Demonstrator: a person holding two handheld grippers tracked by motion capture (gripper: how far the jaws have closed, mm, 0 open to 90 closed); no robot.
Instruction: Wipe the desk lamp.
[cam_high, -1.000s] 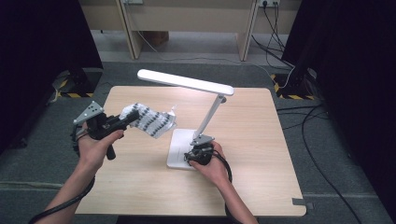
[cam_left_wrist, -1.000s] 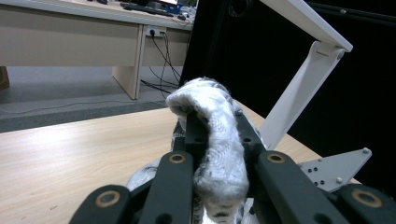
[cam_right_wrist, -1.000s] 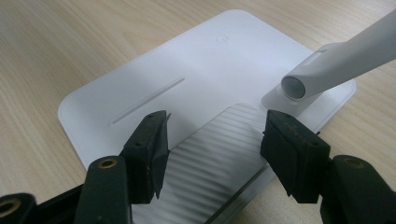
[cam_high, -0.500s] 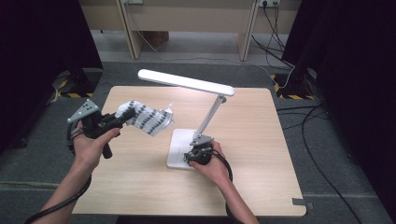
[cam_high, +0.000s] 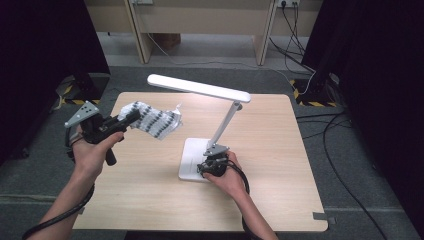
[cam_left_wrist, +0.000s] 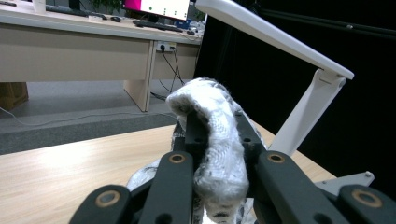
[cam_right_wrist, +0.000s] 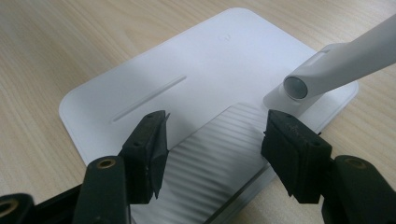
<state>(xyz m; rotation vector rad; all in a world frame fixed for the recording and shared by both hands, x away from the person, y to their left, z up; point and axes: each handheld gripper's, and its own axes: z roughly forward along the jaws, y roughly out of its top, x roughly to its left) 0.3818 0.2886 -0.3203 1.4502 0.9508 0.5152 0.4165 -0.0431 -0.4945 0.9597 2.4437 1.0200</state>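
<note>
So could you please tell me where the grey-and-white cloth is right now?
In the high view the cloth hangs above the table's left half, clamped in the left gripper, just left of the white lamp.

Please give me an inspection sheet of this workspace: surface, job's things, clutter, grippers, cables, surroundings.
Surface: wooden table, bare apart from the lamp.
Job's things: white desk lamp standing on its flat base; grey-and-white cloth held up above the table.
Clutter: nothing seen.
Grippers: left gripper shut on the cloth, beside the lamp head; right gripper open, jaws apart over the lamp base.
Cables: one trails from each gripper; more cables lie on the floor at the right.
Surroundings: grey carpet, wooden desks behind, dark curtains on both sides.
</note>
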